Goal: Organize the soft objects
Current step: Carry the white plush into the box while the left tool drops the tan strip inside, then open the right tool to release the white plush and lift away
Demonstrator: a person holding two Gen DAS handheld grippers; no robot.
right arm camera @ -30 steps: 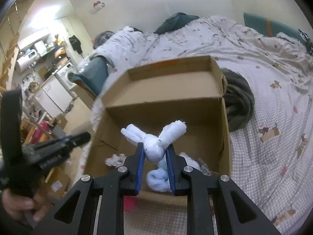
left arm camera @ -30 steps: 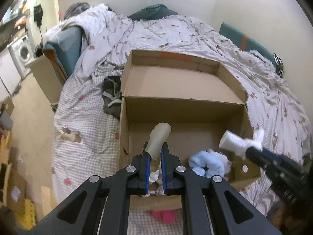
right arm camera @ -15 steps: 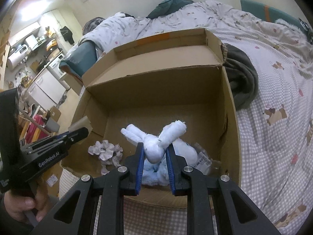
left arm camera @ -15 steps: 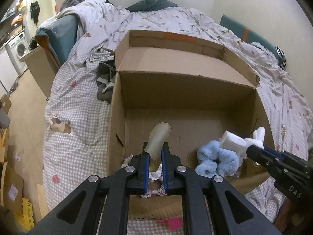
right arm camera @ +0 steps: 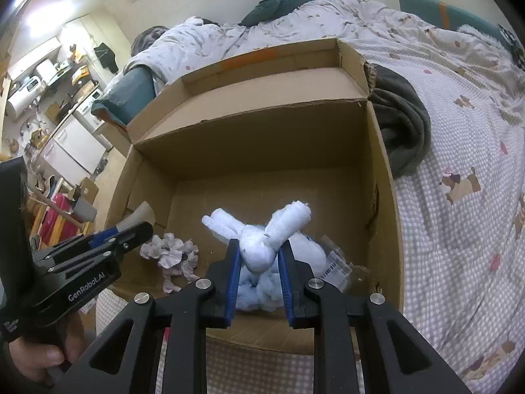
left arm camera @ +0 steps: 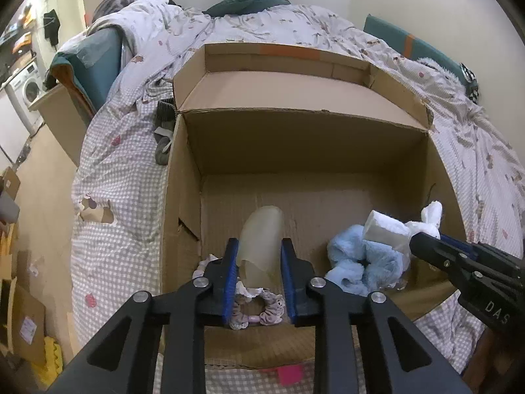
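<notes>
While the bed is carrying the open cardboard box in a cluttered room, both tongs are hanging over the box's near edge. The left tongs are pinching a beige pad, its long axis pointing up and away, above a pink scrunchie. The right tongs are pinching a white plush directly over the blue fluffy bundle; each drop probably lies straight down.

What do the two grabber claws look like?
Both the left gripper and the right gripper are black with angular arms, silver round bolts and blue ribbed pads inside the fingers. White lettering shows on their sides. A bare hand holds the left one.
</notes>
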